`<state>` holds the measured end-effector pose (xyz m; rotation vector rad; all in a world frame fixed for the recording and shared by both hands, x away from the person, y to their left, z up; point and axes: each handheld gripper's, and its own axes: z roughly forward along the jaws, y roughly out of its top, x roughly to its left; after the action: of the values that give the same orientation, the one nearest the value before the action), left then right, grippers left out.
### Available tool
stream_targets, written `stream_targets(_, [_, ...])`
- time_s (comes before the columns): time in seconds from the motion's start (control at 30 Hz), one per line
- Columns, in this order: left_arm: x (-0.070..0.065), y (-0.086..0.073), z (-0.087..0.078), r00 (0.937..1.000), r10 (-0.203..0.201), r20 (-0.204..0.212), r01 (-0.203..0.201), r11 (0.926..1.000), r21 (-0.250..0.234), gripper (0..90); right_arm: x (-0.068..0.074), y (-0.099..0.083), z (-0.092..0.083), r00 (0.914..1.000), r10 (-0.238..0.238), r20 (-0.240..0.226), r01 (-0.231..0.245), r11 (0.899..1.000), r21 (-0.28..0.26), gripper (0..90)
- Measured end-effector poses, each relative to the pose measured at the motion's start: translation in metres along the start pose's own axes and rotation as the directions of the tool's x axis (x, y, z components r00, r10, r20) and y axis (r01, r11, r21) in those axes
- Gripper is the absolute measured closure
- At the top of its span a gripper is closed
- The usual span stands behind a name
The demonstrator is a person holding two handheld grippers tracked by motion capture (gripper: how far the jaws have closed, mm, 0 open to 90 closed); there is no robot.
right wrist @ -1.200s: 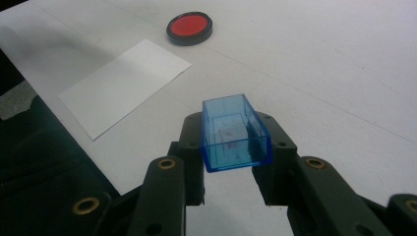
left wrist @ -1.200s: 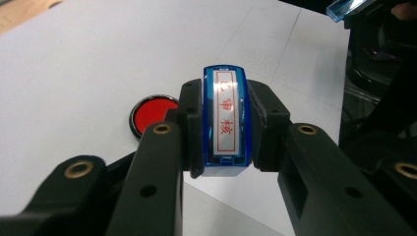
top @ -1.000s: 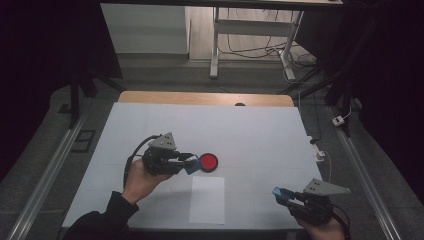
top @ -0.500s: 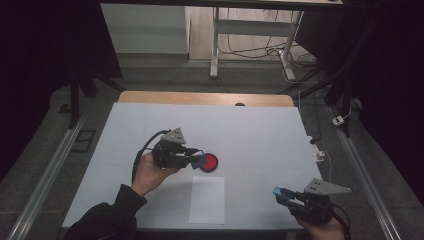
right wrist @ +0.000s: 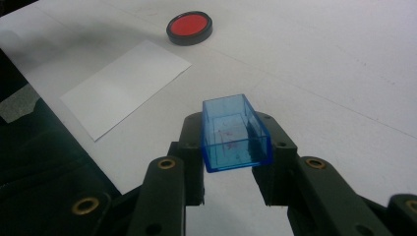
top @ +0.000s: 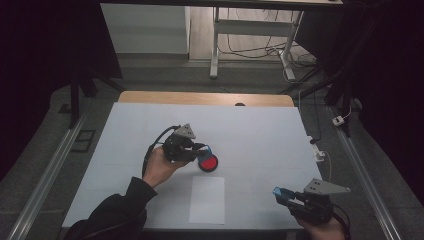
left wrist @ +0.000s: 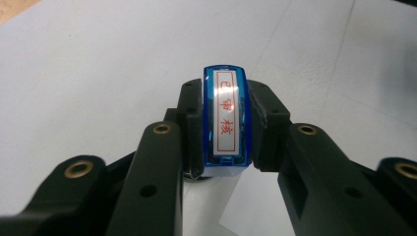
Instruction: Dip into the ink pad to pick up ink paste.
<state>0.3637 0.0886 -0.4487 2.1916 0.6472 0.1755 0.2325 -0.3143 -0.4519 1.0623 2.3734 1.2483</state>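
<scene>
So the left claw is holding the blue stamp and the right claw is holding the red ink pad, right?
Not quite. The right claw is shut on a clear blue stamp cap, as the right gripper view shows. The red ink pad lies on the table. The left claw does hold the blue stamp.

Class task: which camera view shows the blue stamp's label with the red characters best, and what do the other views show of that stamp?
The left gripper view: the blue stamp sits close up, clamped between the jaws, its label facing the camera. The high view shows it as a small blue speck at the left gripper, beside the red ink pad.
</scene>
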Motion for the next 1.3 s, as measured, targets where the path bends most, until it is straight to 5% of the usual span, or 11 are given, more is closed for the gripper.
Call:
stream_targets(0.67, [0.014, -0.004, 0.04, 0.9996, -0.012, -0.023, 0.014, 0.9964, 0.083, 69.9, 0.0, 0.0, 0.001, 1.0, -0.007, -0.001, 0.007, 1.0, 0.007, 68.1])
stream_targets(1.3, [0.013, -0.006, 0.05, 0.9991, 0.006, -0.043, -0.001, 0.9934, 0.115, 70.1, 0.0, 0.0, 0.0, 1.0, -0.007, -0.001, 0.007, 1.0, 0.008, 68.0])
